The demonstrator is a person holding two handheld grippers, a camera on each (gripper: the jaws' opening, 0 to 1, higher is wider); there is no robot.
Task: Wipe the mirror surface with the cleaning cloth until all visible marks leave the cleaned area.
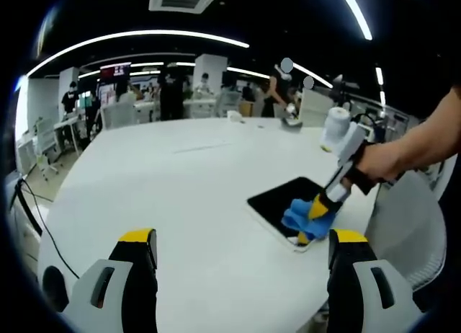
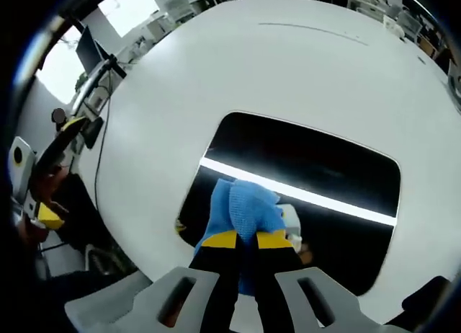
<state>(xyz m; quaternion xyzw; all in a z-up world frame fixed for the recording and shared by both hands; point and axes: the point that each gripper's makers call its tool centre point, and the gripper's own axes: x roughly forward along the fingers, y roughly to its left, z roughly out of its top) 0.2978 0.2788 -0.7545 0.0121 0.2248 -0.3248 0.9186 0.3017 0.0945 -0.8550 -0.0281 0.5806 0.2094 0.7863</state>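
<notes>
- The right tool has its jaws pinched together on the blue cleaning cloth, pressing it onto the near end of the mirror.
- The cloth looks soft and light (it bunches into folds); a grip on the gathered middle, as here, likely keeps it from slipping out.
- The mirror lies flat on the white desk, near its edge; it is probably stiff, smooth and fragile, so even, gentle pressure seems wise.
- The left tool hangs over the desk with its jaws wide apart, holding nothing, well apart from the mirror.
</notes>
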